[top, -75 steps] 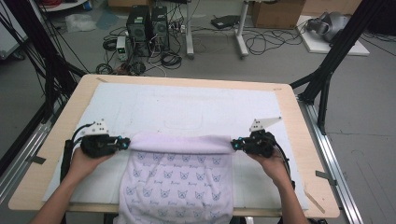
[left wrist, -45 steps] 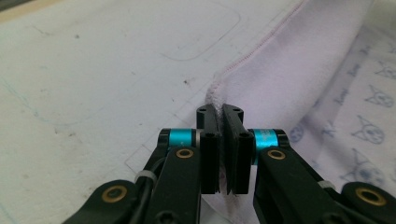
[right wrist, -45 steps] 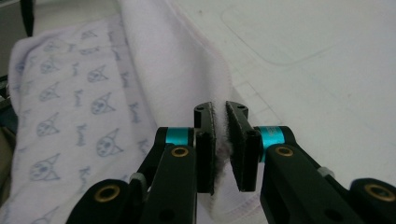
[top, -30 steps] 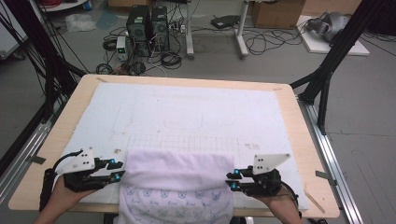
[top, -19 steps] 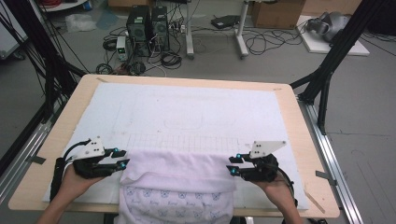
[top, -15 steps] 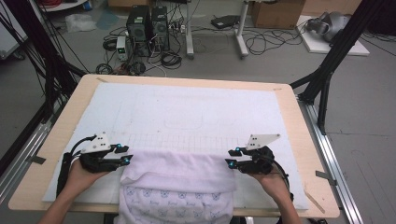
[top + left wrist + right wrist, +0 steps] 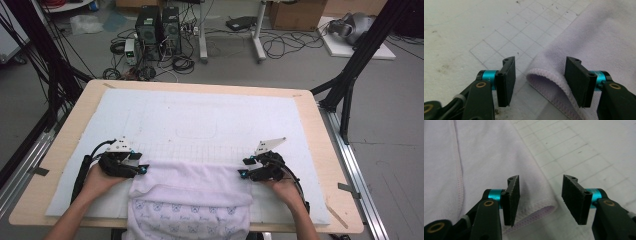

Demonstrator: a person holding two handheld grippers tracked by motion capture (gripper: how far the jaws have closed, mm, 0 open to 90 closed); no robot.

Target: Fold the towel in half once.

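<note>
White mat (image 7: 210, 120); towel (image 7: 190, 200) print unreadable.

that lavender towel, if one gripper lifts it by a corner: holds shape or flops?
Probably flops: the towel already drapes limply over the table edge and lies folded on itself. The looped terry and stitched hem should grip well, not slip. Likely light, though the doubled layers could slide apart.

**What Cannot Be Seen**

The near end of the towel (image 7: 189, 210) is cut off by the bottom edge of the high view, past the near edge of the table (image 7: 345, 220). The small prints on the towel are too blurred to be told.
</note>
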